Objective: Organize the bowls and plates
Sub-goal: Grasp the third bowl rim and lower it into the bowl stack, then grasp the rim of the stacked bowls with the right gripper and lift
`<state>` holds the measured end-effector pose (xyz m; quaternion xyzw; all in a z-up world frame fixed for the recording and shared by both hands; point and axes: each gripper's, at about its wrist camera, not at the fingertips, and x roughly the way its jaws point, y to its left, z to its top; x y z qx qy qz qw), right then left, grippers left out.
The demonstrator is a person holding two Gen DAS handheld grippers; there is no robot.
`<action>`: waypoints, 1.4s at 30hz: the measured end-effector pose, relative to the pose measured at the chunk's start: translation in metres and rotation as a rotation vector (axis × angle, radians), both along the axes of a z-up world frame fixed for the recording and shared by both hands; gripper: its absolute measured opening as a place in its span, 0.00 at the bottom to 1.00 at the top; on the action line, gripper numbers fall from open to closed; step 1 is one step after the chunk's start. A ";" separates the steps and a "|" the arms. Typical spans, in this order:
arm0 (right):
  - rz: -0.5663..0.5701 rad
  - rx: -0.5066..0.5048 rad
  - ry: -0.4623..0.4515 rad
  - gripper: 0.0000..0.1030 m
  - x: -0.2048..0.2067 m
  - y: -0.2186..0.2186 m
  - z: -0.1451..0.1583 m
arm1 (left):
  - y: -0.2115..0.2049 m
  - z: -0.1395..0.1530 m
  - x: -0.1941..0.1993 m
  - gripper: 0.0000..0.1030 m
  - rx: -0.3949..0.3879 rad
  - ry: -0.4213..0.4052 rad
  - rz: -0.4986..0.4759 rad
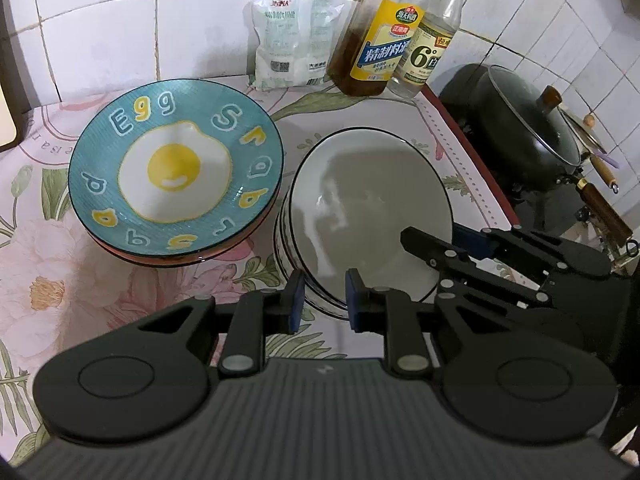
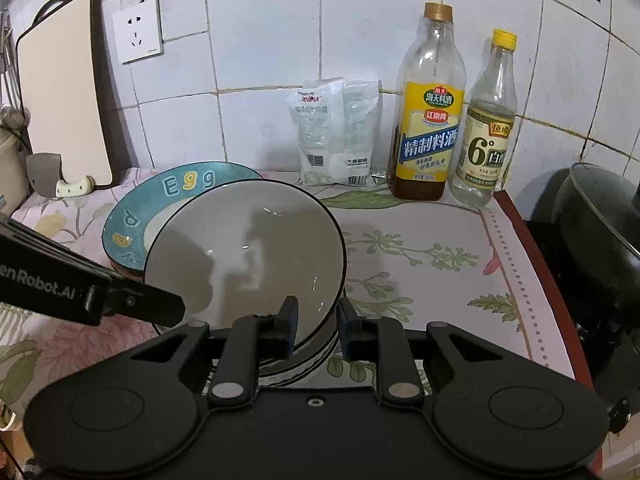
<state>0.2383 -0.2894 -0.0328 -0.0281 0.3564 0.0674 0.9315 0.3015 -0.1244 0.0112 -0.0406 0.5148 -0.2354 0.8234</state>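
- Left wrist view: the left gripper [image 1: 323, 297] is narrowly parted, its blue pads either side of the near rim of the white bowl [image 1: 370, 216]; whether they actually press the rim I cannot tell.
- The white bowl sits tilted on top of a stack of bowls [image 1: 285, 256], directly ahead of the fingers.
- Ahead and to the left, the egg plate [image 1: 176, 168] rests on an orange-rimmed plate, close beside the bowls.
- The right gripper [image 1: 460, 246] reaches in from the right, at the bowl's right edge.
- Further ahead stand a salt bag [image 1: 296, 36], a cooking wine bottle [image 1: 380, 40] and a vinegar bottle [image 1: 434, 40]; a lidded wok [image 1: 528, 120] lies ahead-right.
- Right wrist view: the right gripper [image 2: 317, 325] has a narrow gap, and the white bowl's [image 2: 248, 248] near rim passes between its pads; contact is unclear.
- The egg plate [image 2: 132, 216] shows behind the bowl, ahead-left.
- The left gripper [image 2: 132, 300] enters from the left, reaching the bowl's left rim.
- A cutting board [image 2: 60, 92] leans on the wall far ahead-left.
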 end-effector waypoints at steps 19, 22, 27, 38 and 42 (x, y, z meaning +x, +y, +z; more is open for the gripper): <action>0.146 0.102 -0.110 0.47 -0.044 -0.027 0.019 | 0.052 0.017 -0.035 0.38 -0.180 -0.205 0.056; 0.175 0.106 -0.125 0.56 -0.057 -0.031 0.018 | 0.062 0.012 -0.044 0.40 -0.238 -0.247 0.080; 0.206 0.104 -0.147 0.66 -0.070 -0.033 0.008 | 0.071 -0.002 -0.053 0.42 -0.327 -0.277 0.096; 0.161 0.186 -0.184 0.86 -0.070 -0.022 -0.041 | 0.072 -0.038 -0.056 0.59 -0.373 -0.363 0.140; 0.176 0.178 -0.173 0.89 -0.061 -0.016 -0.055 | 0.070 -0.050 -0.052 0.63 -0.419 -0.342 0.148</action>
